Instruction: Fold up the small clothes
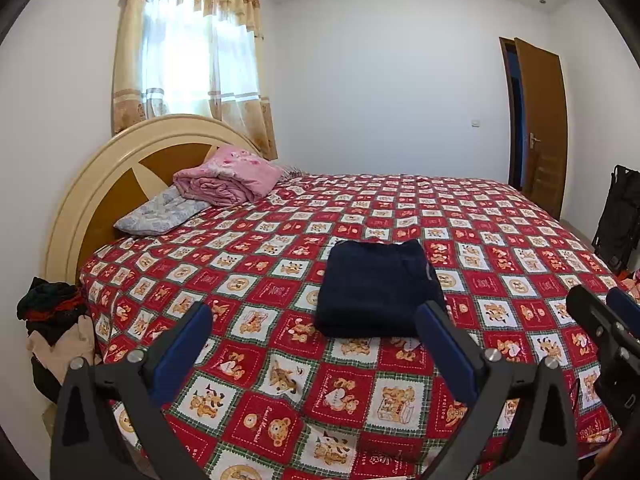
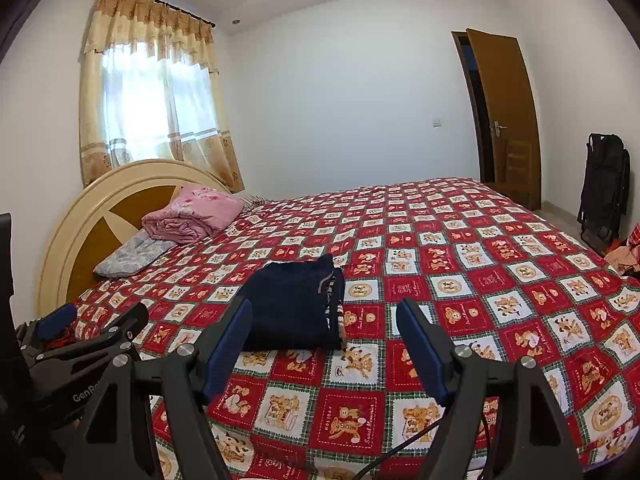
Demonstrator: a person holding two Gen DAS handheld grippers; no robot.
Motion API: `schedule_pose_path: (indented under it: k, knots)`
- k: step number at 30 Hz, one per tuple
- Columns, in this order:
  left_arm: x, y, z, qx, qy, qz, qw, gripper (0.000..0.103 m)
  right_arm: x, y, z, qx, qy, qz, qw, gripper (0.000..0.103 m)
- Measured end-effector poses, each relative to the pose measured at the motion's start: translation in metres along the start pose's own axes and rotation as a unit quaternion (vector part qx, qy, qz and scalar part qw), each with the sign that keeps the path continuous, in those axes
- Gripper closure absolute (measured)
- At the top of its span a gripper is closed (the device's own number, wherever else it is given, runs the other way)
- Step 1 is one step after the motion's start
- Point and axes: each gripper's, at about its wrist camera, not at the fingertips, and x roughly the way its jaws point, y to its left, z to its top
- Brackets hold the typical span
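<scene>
Bedspread (image 1: 280, 360), folded navy garment (image 1: 372, 288), left gripper (image 1: 316, 320) and right gripper (image 2: 324, 320) spread wide, empty

Left gripper (image 1: 316, 320) and right gripper (image 2: 326, 314) side by side, both aimed toward 12 o'clock, jaws spread wide, holding nothing.

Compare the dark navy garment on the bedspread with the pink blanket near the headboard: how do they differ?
The navy garment is folded into a flat, neat rectangle; the pink blanket is a loose, puffy bundle. The navy garment lies mid-bed directly on the red bedspread, in front of both open grippers; the pink blanket sits partly on a grey pillow by the headboard. Navy is plain dark; pink is printed. Neither is held.
</scene>
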Motion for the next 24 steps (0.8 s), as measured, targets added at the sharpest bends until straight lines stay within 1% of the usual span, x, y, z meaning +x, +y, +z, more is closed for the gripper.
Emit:
schedule_pose_path:
  k: [10,15,24]
  knots:
    - [-0.0004,-0.0026,-0.0008,0.002,0.002,0.000,1.0000,0.000,0.0009,0.0003,-0.0011,0.003,0.003,0.000,1.000,0.027]
    - [0.0034,-0.0025,-0.0021,0.004,0.014,-0.013,0.9998,0.000,0.0022,-0.0009,-0.0028,0.006,0.002,-0.003,1.000,0.027]
    - [0.0050,0.0029,-0.0004,0.011,0.003,0.005,0.9999,0.000,0.0032,-0.0026,-0.0045,0.006,0.002,-0.006,1.000,0.027]
